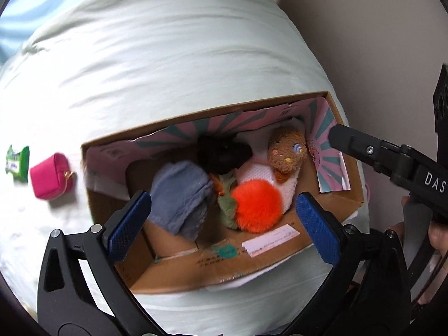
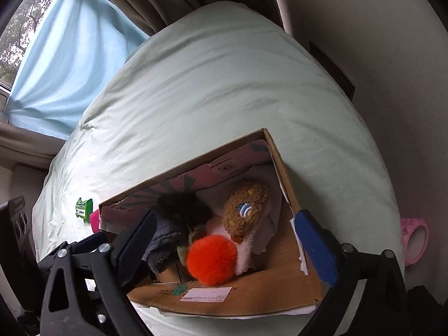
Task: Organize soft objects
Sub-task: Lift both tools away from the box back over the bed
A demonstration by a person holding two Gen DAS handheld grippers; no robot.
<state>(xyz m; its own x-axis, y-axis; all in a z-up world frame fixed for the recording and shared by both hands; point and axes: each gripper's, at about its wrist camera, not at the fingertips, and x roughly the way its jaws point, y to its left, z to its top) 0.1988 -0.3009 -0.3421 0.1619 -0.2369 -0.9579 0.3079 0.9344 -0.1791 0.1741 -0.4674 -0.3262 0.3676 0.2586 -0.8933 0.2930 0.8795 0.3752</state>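
My left gripper (image 1: 224, 218) and right gripper (image 2: 226, 249) fingers wide, empty, above cardboard box (image 1: 224, 274) of soft toys on bed (image 1: 168, 56)

Box (image 1: 179, 274) on bed (image 1: 168, 56); pompom (image 1: 256, 205), cloth (image 1: 182, 196), plush (image 1: 285, 151) in it (plush far right); pouch (image 1: 50, 176), packet (image 1: 17, 163) left.

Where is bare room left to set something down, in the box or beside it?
Inside the cardboard box, only the right end beside the brown plush shows bare floor; the middle is crowded around the orange pompom. The bedsheet beyond the box's far wall is open.
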